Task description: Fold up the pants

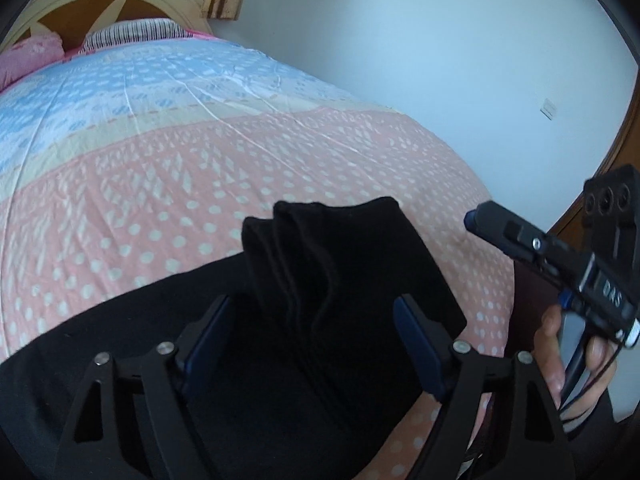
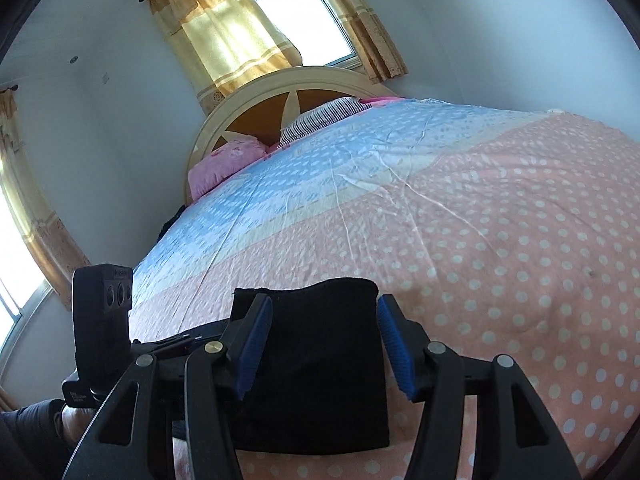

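The black pants (image 1: 340, 280) are lying folded at lower centre of the bed (image 1: 200, 152). The left gripper (image 1: 316, 344) is straddling them, jaws wide; the right gripper (image 2: 320, 344) likewise, gripping nothing. Judged best: pinching all stacked layers together before folding again.

So the pants (image 1: 340, 280) are plain black, soft-looking fabric, and they're already folded up into a compact stack lying flat on the bed. From the left wrist view you can see several layers stepped along the far edge, kinda wavy, with more black cloth spreading out toward the left. The right wrist view shows the same bundle (image 2: 320, 364) as a neat dark rectangle with a pretty straight top edge. Can't really tell which end is the waistband, it's all too dark for that.
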Tool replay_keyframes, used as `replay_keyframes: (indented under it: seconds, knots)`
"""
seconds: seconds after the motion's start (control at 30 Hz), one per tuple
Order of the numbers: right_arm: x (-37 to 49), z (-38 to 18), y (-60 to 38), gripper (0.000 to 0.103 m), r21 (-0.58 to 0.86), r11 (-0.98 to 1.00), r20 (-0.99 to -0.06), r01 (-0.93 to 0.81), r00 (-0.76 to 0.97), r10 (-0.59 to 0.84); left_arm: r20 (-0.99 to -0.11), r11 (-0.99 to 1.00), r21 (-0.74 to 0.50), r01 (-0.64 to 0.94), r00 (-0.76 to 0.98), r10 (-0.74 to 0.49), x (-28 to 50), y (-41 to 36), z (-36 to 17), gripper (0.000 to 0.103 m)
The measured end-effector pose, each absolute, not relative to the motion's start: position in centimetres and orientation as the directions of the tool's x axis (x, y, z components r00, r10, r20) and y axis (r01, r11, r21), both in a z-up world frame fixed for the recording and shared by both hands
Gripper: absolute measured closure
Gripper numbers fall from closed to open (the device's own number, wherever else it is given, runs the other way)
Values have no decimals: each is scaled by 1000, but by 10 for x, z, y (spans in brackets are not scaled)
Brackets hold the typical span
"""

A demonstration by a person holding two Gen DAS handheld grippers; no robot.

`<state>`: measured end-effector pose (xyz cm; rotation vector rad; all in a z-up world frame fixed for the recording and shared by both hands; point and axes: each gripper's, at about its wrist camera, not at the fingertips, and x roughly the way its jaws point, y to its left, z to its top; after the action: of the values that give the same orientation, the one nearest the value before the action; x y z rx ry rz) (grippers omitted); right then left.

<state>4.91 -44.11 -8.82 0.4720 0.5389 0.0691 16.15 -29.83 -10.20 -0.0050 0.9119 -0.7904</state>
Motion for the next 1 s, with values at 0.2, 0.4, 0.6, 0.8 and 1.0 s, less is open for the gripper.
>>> replay_keyframes:
  seconds: [0.2,0.4,0.6,0.8,1.0]
  knots:
    - [49,-88,-447,47,462,883,-465,82,871,162,-705,711,-328,622,340,-623,155,-313,-104,43]
    - [48,-89,-453,46,459,882,-461,109,878,132,-708,711,-362,603,319,-630,161,-311,-101,91]
    - [47,-91,-453,46,459,882,-459,107,879,132,-656,678,-412,609,318,-685,151,-290,-71,92]
    - [46,-88,-442,46,432,900,-446,65,882,151,-619,688,-428,586,364,-695,142,-254,-44,92]
    - [47,-85,-430,46,411,911,-434,14,883,182,-607,724,-418,548,425,-672,136,-208,-36,92]
